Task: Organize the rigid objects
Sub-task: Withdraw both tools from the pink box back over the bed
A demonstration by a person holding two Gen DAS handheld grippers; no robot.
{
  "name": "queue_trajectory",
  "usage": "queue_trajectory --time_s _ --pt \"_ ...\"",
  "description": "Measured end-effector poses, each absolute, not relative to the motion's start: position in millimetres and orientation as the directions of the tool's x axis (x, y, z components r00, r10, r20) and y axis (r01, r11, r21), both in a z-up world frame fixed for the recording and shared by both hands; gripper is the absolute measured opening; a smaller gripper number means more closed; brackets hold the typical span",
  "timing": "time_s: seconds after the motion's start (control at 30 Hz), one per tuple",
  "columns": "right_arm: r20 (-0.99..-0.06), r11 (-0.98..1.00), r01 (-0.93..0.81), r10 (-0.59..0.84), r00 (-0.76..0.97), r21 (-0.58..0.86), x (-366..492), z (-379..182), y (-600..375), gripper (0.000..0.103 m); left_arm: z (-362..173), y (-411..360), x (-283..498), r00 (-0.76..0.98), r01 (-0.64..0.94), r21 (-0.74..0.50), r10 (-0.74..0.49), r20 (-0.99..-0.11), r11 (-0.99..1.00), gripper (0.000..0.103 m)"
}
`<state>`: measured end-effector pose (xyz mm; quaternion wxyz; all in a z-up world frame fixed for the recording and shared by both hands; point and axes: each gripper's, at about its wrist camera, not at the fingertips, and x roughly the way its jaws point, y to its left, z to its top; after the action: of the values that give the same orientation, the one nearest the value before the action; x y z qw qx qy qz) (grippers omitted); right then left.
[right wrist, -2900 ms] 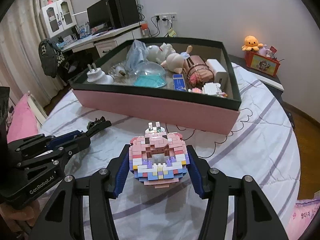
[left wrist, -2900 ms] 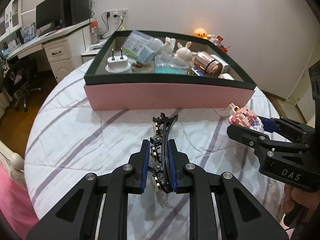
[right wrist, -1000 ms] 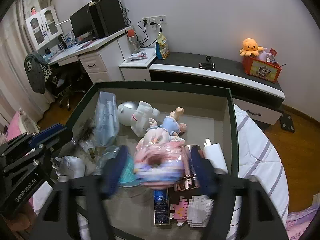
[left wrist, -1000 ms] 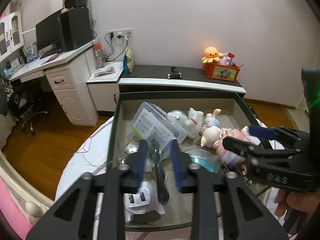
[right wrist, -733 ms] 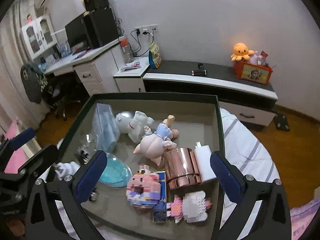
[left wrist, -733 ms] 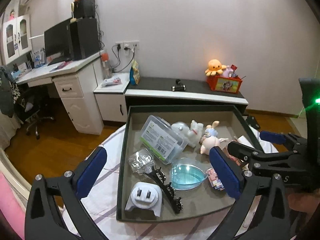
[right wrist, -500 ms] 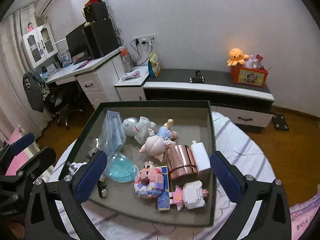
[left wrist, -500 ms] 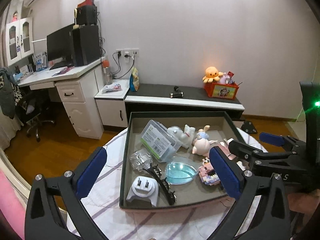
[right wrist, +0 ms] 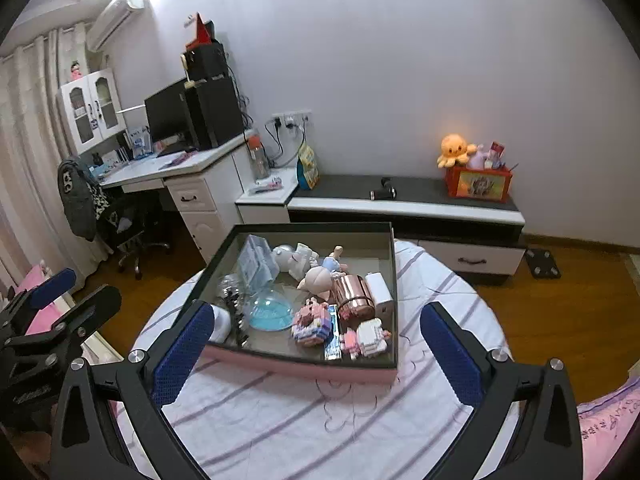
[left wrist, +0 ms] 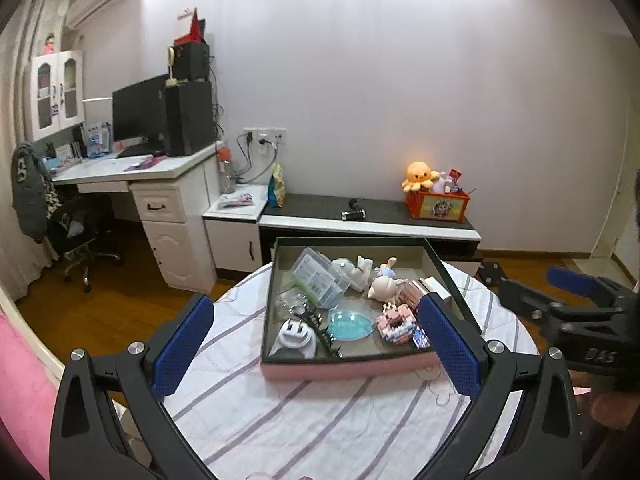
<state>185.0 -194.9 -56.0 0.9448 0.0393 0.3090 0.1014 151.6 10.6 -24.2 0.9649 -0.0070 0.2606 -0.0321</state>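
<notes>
A pink box with a dark rim (left wrist: 348, 368) (right wrist: 304, 366) stands on the round striped table (left wrist: 304, 416) (right wrist: 280, 412). In it lie a black hair clip (left wrist: 322, 330) (right wrist: 236, 320), a pink brick donut (left wrist: 396, 322) (right wrist: 314, 322), a white plug (left wrist: 296, 338), a blue dish (left wrist: 350, 324) (right wrist: 270, 314), a copper cup (right wrist: 354, 298) and toy figures. My left gripper (left wrist: 320, 344) is open and empty, held well back above the table. My right gripper (right wrist: 316, 350) is open and empty too, also back from the box.
A white desk (left wrist: 132, 176) with monitor and an office chair (left wrist: 76, 240) stand at left. A low dark cabinet (left wrist: 368, 220) with an orange plush octopus (left wrist: 418, 174) runs along the wall behind the table. Wooden floor surrounds the table.
Both grippers carried their objects over the box, opened and released the hair clip and the brick donut into it, then pulled back and up. Both stay wide open.
</notes>
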Motion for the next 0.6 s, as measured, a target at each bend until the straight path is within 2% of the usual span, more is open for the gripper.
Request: queue_trajectory --time_s 0.33,0.6 --pt "-0.498 0.974 -0.160 0.219 0.839 0.158 101 -44 -203 0.103 -28 15 79 0.881 0.030 -0.023 -0.037 -0.471 0.999 0.103" --pt "-0.487 0.975 -0.137 0.205 0.849 0.173 62 -49 -205 0.103 -37 9 40 0.882 0.027 -0.017 -0.031 -0.471 1.000 0.103"
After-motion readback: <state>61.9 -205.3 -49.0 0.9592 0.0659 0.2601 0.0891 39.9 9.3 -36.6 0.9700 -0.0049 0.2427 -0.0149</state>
